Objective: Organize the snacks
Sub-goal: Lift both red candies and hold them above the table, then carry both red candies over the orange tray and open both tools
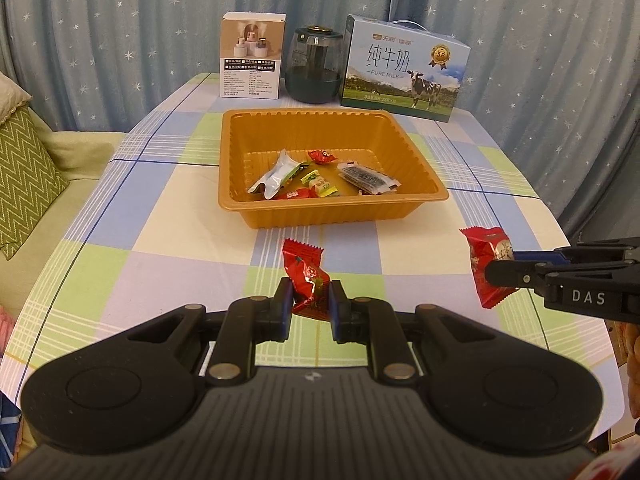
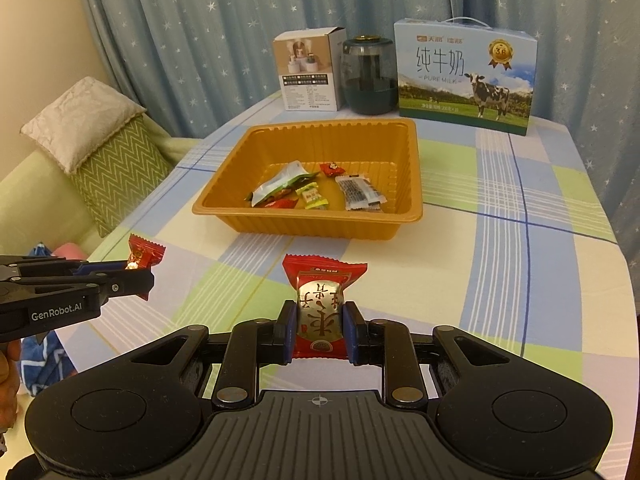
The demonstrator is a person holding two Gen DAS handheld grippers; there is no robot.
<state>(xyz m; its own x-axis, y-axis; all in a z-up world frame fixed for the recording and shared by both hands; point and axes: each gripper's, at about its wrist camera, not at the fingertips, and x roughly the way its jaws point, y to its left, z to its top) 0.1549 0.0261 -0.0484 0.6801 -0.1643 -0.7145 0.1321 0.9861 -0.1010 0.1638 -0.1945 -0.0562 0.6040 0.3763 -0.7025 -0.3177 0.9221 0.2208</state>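
Clamped between the pads of my left gripper is a small red candy, pinched at its lower half and lifted clear of the worktop. My right gripper is closed the same way on a larger red-and-gold snack packet, which stands upright in its jaws. Both hang short of the orange tray, which lies ahead with a handful of wrapped snacks already in its near half. I judge this the carry step: each piece needs taking forward over the near rim, then the jaws parted so it drops inside rather than on the lip.

A checked cloth in blue, green and cream covers the worktop. Behind the tray stand a white carton, a dark glass jar and a milk box, against a blue star-print curtain. A green cushion sits to the left.
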